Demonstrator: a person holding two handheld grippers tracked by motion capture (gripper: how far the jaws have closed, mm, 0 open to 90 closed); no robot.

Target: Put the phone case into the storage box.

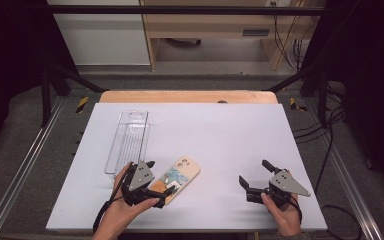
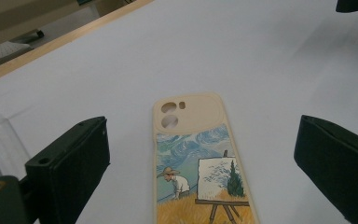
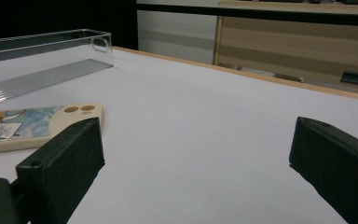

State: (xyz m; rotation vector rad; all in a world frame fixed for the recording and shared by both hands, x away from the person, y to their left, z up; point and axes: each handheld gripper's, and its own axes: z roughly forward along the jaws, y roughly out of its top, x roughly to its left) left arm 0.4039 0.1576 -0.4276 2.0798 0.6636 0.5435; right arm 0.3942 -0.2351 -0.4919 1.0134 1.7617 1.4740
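Left gripper and right gripper, apparently both wide-jawed, low.

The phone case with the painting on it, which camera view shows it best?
The left gripper view: the phone case lies close between the open jaws, its camera cutouts and painter picture clear. The high view shows it whole but small, partly behind the left gripper. The right gripper view shows it edge-on.

Blk grippers, grey triangular plates.
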